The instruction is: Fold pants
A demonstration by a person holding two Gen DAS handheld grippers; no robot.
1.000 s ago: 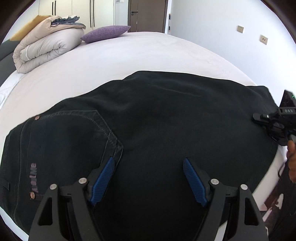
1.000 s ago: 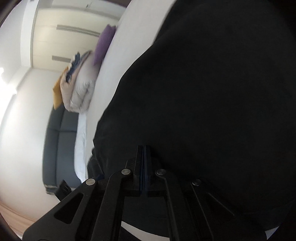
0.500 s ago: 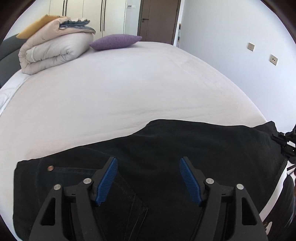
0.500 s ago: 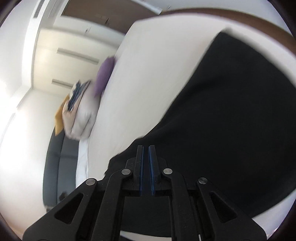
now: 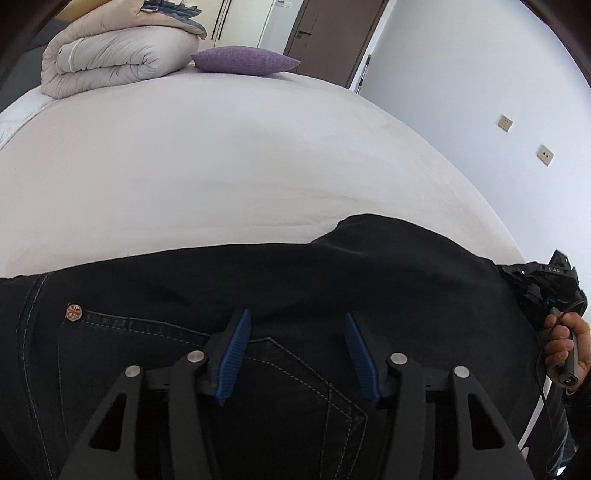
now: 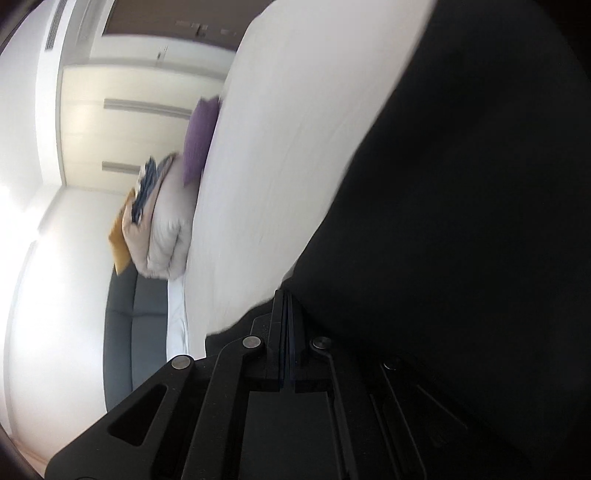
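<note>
Black jeans [image 5: 332, 280] lie folded across the near part of a white bed [image 5: 229, 155], back pocket and a small round rivet [image 5: 74, 312] facing up. My left gripper [image 5: 295, 325] is open, its blue pads just above the pocket area, holding nothing. My right gripper [image 5: 517, 284] shows at the far right of the left wrist view, at the jeans' right edge, with a hand on its handle. In the right wrist view my right gripper [image 6: 285, 295] has its jaws pressed together at the edge of the black fabric [image 6: 461, 221]; the view is rolled sideways and blurred.
A folded beige duvet [image 5: 110, 55] and a purple cushion [image 5: 243, 61] lie at the bed's far end. A brown door [image 5: 328, 33] and a white wall with sockets [image 5: 545, 154] stand beyond. A dark grey headboard [image 6: 133, 332] shows left of the bed.
The left gripper drew back and tilted up, then came closer over the pocket. The right gripper stayed shut at the jeans' right edge while its view swung.
</note>
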